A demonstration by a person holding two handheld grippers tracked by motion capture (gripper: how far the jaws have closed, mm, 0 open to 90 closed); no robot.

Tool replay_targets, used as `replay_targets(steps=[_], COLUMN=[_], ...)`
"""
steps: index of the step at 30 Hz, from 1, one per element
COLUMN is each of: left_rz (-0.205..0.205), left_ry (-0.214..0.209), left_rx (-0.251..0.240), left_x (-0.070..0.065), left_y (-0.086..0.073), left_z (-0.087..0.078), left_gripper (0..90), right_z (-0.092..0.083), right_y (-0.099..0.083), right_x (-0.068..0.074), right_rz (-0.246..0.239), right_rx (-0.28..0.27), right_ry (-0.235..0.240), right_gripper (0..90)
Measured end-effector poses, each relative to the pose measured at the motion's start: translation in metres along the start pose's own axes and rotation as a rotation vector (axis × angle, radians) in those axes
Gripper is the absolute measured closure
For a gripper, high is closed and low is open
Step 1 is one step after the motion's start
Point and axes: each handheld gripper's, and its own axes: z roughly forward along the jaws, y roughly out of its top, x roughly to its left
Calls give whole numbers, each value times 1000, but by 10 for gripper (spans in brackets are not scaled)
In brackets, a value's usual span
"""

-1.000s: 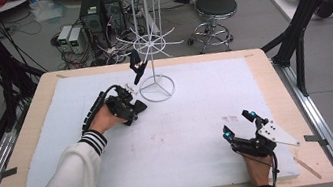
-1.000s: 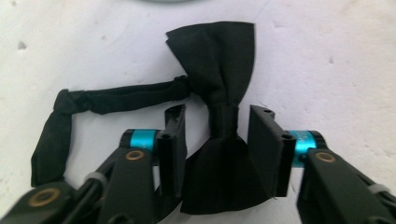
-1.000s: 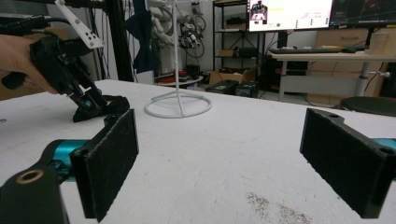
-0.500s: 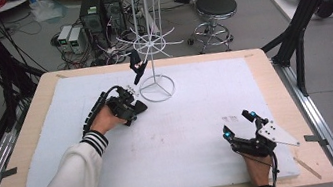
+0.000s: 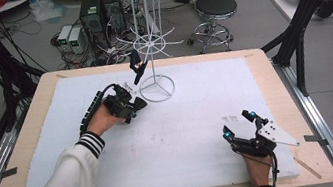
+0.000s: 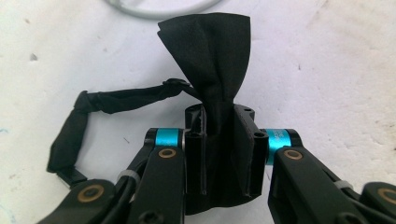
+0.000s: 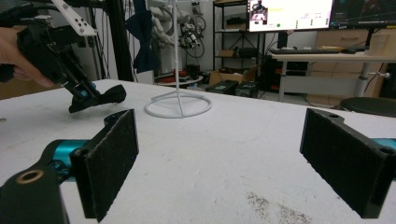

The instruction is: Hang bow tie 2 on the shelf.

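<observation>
A black bow tie [image 6: 210, 56] lies on the white table cover, and my left gripper [image 6: 223, 154] is shut on its middle knot. One wing fans out past the jaws, and its strap [image 6: 116, 100] loops off to the left. From above, the left gripper [image 5: 132, 106] sits just left of the white wire rack's base ring [image 5: 157, 88]. A second dark bow tie [image 5: 137, 67] hangs from a rack arm. My right gripper [image 5: 239, 123] rests near the front right, open and with nothing between its pads [image 7: 112, 161].
The tall white wire rack [image 5: 149, 43] stands at the table's far middle. In the right gripper view its base ring [image 7: 177, 106] lies ahead, with the left gripper [image 7: 79, 88] and its bow tie [image 7: 109, 95] to the left. A stool [image 5: 215, 7], computers and cables stand beyond the table.
</observation>
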Motion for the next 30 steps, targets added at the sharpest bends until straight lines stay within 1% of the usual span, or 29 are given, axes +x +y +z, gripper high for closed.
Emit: replay_targets(steps=[1, 5, 7, 10, 12, 13, 17, 19, 23, 26, 28, 30], left_rz=[-14, -30, -47, -59, -59, -53, -61, -65, -57, -64, -65, -72], left_ry=[-3, 0, 3, 0, 3, 6, 4, 0, 2, -5, -1, -2], left_rx=[-28, -60, -80, -122, -150, -164, -251, -286, -326, -361, -378, -407], left_x=[0, 1, 0, 0, -1, -1, -4, -5, -6, -7, -7, -7], left_y=[-2, -7, -9, -10, -10, -10, -10, -10, -11, -12, -12, -12], left_z=[-2, -5, -6, -10, -15, -19, -35, -41, -48, -52, -55, -58], left_gripper=[754, 754, 754, 755, 754, 754, 754, 754, 754, 755, 754, 755], right_z=[0, 0, 0, 0, 0, 0, 0, 0, 0, 0, 0, 0], right_y=[0, 0, 0, 0, 0, 0, 0, 0, 0, 0, 0, 0], right_x=[0, 0, 0, 0, 0, 0, 0, 0, 0, 0, 0, 0], right_rz=[0, 0, 0, -1, -2, -3, -3, -5, -5, -6, -2, -4], right_rx=[0, 0, -2, -2, -2, -2, -1, -1, -1, -1, 1, 1], right_ry=[0, 0, 0, 0, 0, 0, 0, -2, -2, -1, -1, -1], right_gripper=[110, 110, 110, 110, 110, 110, 110, 110, 110, 110, 110, 110])
